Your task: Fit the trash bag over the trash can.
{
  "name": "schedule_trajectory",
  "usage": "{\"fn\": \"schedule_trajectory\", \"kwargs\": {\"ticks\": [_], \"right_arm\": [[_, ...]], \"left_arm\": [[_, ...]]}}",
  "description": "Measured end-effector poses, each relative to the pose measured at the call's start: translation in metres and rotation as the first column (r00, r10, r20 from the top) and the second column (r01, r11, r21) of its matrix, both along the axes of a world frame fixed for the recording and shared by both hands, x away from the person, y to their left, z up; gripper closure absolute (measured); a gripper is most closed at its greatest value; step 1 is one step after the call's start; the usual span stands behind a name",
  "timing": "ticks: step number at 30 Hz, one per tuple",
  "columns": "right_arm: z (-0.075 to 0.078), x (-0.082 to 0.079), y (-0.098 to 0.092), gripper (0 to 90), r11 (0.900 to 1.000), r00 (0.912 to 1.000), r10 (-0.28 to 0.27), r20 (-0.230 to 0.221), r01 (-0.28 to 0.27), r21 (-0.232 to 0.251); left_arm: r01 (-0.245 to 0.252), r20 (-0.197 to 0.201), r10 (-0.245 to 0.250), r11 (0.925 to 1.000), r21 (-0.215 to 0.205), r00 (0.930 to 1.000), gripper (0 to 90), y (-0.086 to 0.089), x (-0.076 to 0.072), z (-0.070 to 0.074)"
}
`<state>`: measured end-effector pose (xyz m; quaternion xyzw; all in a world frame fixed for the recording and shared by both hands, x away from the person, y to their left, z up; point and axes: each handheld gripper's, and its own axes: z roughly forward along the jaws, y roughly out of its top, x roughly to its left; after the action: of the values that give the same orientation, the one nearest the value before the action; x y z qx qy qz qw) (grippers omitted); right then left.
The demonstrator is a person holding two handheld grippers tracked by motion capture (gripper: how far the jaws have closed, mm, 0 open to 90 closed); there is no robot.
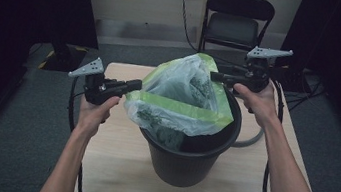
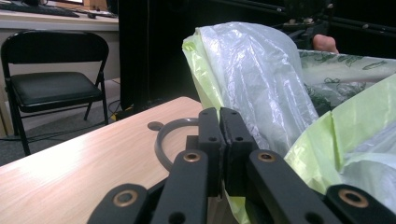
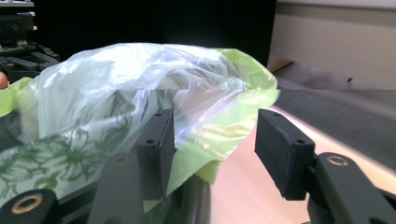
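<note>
Your left gripper [image 1: 132,86] reaches level toward the bag's near-left edge, jaws pressed together; whether they pinch the film, you cannot tell. Your right gripper [image 1: 216,76], jaws spread and empty, points at the far rim. Between them, the green-printed plastic bag [image 1: 183,95] billows from the black bucket [image 1: 189,164].

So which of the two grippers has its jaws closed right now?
The left gripper, by the near-left edge of the plastic bag: its jaws meet. The right gripper has open jaws.
</note>
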<state>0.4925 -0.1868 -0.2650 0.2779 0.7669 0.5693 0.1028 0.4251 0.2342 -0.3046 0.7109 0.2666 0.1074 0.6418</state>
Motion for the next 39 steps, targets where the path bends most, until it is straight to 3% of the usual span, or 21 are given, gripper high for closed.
{"fn": "schedule_trajectory", "kwargs": {"ticks": [1, 3, 5, 6, 8, 10, 16, 17, 19, 23, 26, 31, 34, 35, 39], "right_arm": [[-0.004, 0.004, 0.002, 51.1, 0.999, 0.9985, 0.037, -0.04, -0.038, -0.008], [-0.004, 0.005, 0.002, 56.2, 0.998, 0.9971, 0.062, -0.045, -0.061, 0.008], [-0.003, 0.005, 0.005, 59.8, 0.997, 0.9955, 0.081, -0.05, -0.082, -0.016], [-0.002, 0.005, 0.006, 67.1, 0.994, 0.9921, 0.11, -0.06, -0.112, -0.019], [-0.001, 0.005, 0.007, 76.9, 0.992, 0.9908, 0.12, -0.063, -0.122, -0.031], [0.002, 0.003, 0.008, 90.0, 0.995, 0.9952, 0.092, -0.034, -0.094, -0.046], [0.002, 0.004, 0.001, 90.0, 0.999, 0.9989, 0.046, -0.006, -0.046, -0.016], [0.001, 0.005, -0.003, 89.7, 0.999, 0.9994, 0.035, 0.003, -0.036, 0.017], [0.0, 0.007, -0.005, 69.5, 0.999, 0.9999, 0.013, -0.01, -0.012, 0.045], [-0.003, 0.009, -0.005, 53.5, 1.0, 0.9994, 0.005, -0.034, -0.005, 0.017], [-0.005, 0.01, -0.004, 48.5, 1.0, 0.9986, 0.016, -0.051, -0.015, 0.019], [-0.009, 0.009, -0.006, 53.3, 0.998, 0.9952, 0.054, -0.082, -0.052, 0.026], [-0.01, 0.007, -0.007, 67.6, 0.995, 0.9918, 0.101, -0.079, -0.099, 0.024], [-0.009, 0.005, -0.006, 79.4, 0.992, 0.9897, 0.123, -0.074, -0.122, 0.018], [-0.004, 0.002, -0.003, 88.8, 0.995, 0.9942, 0.104, -0.029, -0.103, 0.016]], "left_arm": [[-0.001, -0.008, 0.0, 1.0, -0.001, 1.0, 88.2, 0.0, 0.003, -0.003], [-0.004, -0.012, 0.004, 1.0, -0.002, 0.9999, 88.2, 0.0, 0.004, -0.005], [-0.007, -0.013, 0.007, 1.0, -0.004, 0.9999, 88.2, 0.001, 0.004, -0.006], [-0.01, -0.01, 0.01, 0.9999, -0.007, 0.9999, 88.3, 0.002, 0.004, -0.006], [-0.01, -0.004, 0.01, 0.9999, -0.01, 0.9999, 88.3, 0.003, 0.003, -0.005], [-0.007, 0.007, 0.007, 1.0, 0.004, 1.0, 88.4, 0.004, 0.0, -0.004], [-0.02, 0.023, 0.02, 0.9998, 0.0, 0.9995, 88.0, 0.008, -0.002, -0.003], [-0.025, 0.025, 0.025, 0.9997, -0.002, 0.9994, 87.8, 0.008, -0.002, -0.003], [-0.028, 0.028, 0.028, 0.9996, -0.01, 0.9992, 87.9, 0.005, 0.001, -0.002], [-0.023, 0.029, 0.023, 0.9997, -0.011, 0.9993, 88.3, -0.006, 0.01, 0.001], [-0.016, 0.031, 0.017, 0.9998, -0.014, 0.9994, 88.6, -0.011, 0.015, 0.003], [-0.021, 0.036, 0.02, 0.9997, 0.01, 0.9991, 88.5, -0.019, 0.019, 0.003], [-0.021, 0.03, 0.021, 0.9998, 0.001, 0.9993, 88.5, -0.019, 0.02, 0.002], [-0.02, 0.025, 0.02, 0.9998, 0.0, 0.9995, 88.5, -0.018, 0.02, 0.001], [-0.023, 0.021, 0.023, 0.9997, 0.005, 0.9995, 88.5, -0.016, 0.021, 0.0]]}}
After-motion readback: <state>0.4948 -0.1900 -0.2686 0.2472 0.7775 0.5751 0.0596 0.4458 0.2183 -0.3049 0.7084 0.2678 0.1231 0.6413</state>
